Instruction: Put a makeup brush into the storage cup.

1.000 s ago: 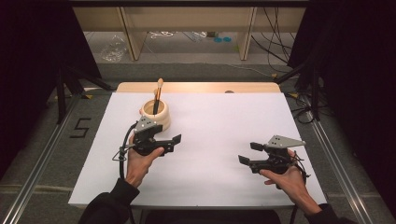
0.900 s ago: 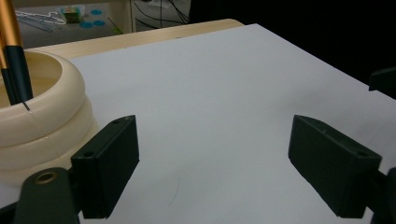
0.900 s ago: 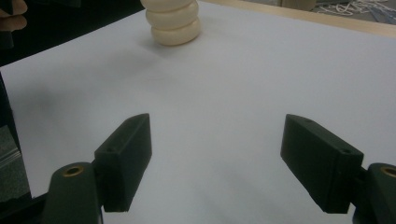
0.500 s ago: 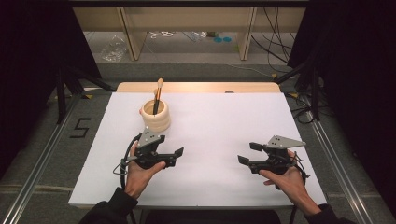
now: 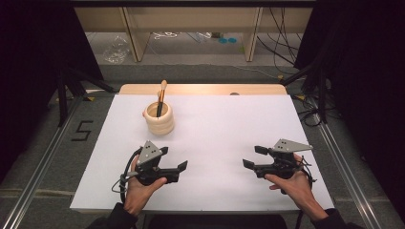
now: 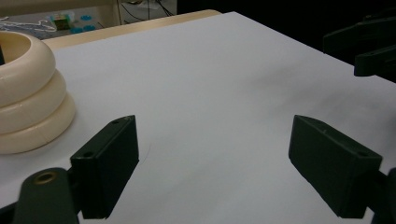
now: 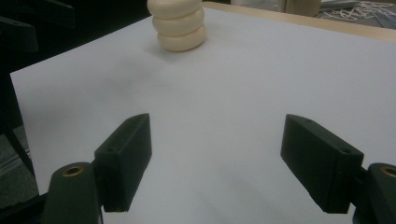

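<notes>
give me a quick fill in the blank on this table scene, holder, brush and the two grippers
1. The cream holder is built like ____ stacked rings.
2. A brush stands ____ the holder.
3. The jaws of the left hand-held gripper and the right hand-held gripper are both ____, with nothing between them.
4. The holder stands nearer the ____ hand-held gripper.

Missing words: three; inside; open; left

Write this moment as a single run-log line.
left gripper: open, empty, near the ribbed cream holder | right gripper: open, empty | brush: upright in holder | white table
</notes>
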Demonstrator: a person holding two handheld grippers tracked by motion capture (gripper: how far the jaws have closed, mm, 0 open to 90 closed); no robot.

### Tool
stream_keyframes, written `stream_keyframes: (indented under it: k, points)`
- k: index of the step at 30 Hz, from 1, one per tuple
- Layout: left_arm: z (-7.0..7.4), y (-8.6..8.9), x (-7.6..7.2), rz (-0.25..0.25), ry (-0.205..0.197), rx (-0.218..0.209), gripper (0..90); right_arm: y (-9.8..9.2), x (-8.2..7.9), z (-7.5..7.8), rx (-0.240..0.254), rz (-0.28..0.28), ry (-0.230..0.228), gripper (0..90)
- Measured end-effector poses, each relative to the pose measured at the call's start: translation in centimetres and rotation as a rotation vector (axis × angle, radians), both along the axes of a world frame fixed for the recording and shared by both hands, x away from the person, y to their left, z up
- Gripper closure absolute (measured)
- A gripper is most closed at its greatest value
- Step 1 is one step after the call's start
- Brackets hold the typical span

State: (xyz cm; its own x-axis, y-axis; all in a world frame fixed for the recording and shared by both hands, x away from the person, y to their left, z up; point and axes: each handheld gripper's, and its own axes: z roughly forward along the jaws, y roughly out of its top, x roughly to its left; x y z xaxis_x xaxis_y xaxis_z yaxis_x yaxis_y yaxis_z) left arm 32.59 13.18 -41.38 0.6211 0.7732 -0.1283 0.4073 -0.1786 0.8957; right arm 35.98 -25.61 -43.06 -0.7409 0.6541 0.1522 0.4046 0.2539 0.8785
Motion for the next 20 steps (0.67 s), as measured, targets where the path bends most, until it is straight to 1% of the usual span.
stream_keyframes:
  k: [1, 2, 3, 6, 8, 10, 12, 13, 14, 15, 17, 18, 19, 20]
  points:
    - [0.04, 0.15, -0.09, -0.008, -0.009, 0.014, 16.0, 0.0, 0.0, 0.0, 0.0, -0.001, -0.001, 25.7]
    - [-0.02, 0.15, -0.28, 0.003, 0.003, 0.001, 16.0, 0.07, 0.02, -0.08, 0.013, 0.003, 0.0, 25.7]
    - [-0.06, 0.2, -0.33, 0.002, 0.003, 0.0, 16.0, 0.02, 0.02, -0.05, 0.002, 0.006, 0.005, 25.7]
    - [-0.32, 0.32, -0.2, 0.006, 0.008, 0.012, 16.0, 0.06, 0.01, -0.11, 0.001, 0.005, 0.007, 25.6]
    - [-0.39, 0.42, -0.02, 0.015, 0.018, 0.008, 16.0, 0.12, 0.01, -0.17, -0.001, 0.01, 0.005, 25.5]
    - [-0.32, 0.5, -0.07, 0.014, 0.011, 0.003, 16.0, 0.22, 0.05, -0.3, 0.013, 0.013, 0.004, 25.3]
    - [-0.28, 0.57, -0.08, 0.018, 0.013, -0.001, 16.0, 0.3, 0.07, -0.34, 0.009, 0.009, 0.002, 25.3]
    - [-0.29, 0.64, 0.0, 0.01, 0.007, 0.001, 16.0, 0.32, 0.06, -0.34, 0.01, 0.012, 0.001, 25.3]
    - [-0.31, 0.6, -0.04, 0.019, 0.018, -0.002, 16.0, 0.28, 0.04, -0.3, 0.004, 0.011, 0.004, 25.3]
    - [-0.31, 0.61, -0.01, 0.014, 0.014, 0.003, 16.0, 0.22, 0.05, -0.26, -0.005, 0.009, 0.004, 25.3]
    - [-0.34, 0.53, 0.0, 0.013, 0.019, -0.003, 16.0, 0.14, 0.0, -0.19, -0.001, 0.011, 0.01, 25.3]
    - [-0.33, 0.53, 0.01, 0.016, 0.019, 0.0, 16.0, 0.14, 0.04, -0.23, 0.005, 0.007, -0.001, 25.3]
    - [-0.35, 0.52, 0.06, 0.017, 0.019, -0.001, 16.0, 0.14, 0.04, -0.24, 0.011, 0.001, 0.003, 25.3]
    - [-0.37, 0.52, 0.11, 0.02, 0.02, 0.0, 16.0, 0.13, 0.1, -0.28, 0.011, 0.003, -0.002, 25.3]
